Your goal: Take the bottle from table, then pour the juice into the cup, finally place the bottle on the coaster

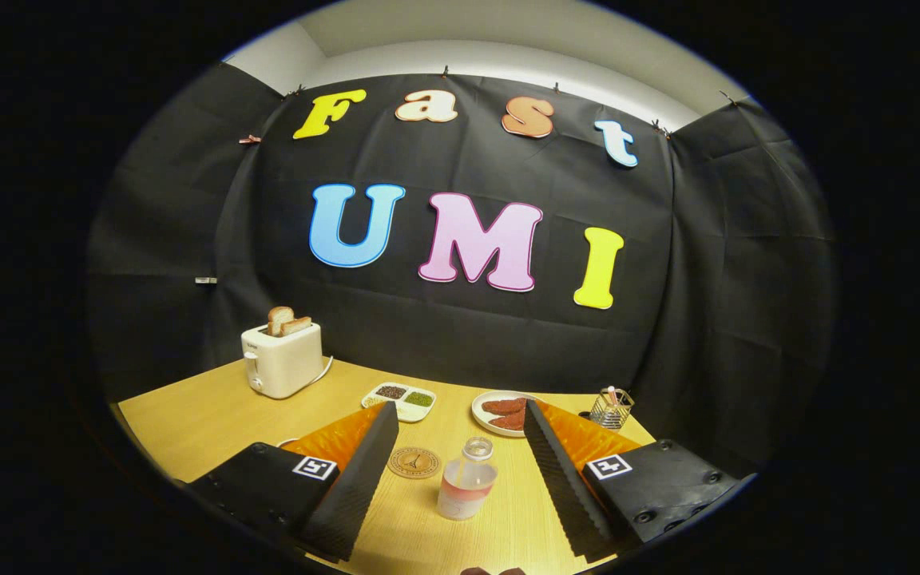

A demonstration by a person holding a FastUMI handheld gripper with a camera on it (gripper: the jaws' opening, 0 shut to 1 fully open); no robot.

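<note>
1. Gripper state: the gripper [455, 479] has its two fingers spread wide apart and holds nothing. Each finger carries a black ribbed pad [557, 479] on its inner face.
2. Bottle location: the bottle [467, 480] stands upright on the table [188, 419], between the two fingers and touching neither. It sits nearer the right finger than the left.
3. Bottle build: a small clear body with a narrow neck and a pale band around the lower half. Whether a cap is fitted cannot be determined. The liquid level is unclear.
4. Handling estimate: the bottle is likely light, thin-walled plastic, smooth and somewhat slippery. A hard squeeze may dent it or push liquid out during the pour.
5. Recommended hold: take the bottle at mid-body, at or just above the band, where the walls are straight. Avoid the tapered neck.
6. Coaster: the coaster [414, 461] is a flat round disc with a printed centre. It lies just left of the bottle, close to the left finger.
7. Surface: the table is light wood grain, flat and matte.
</note>
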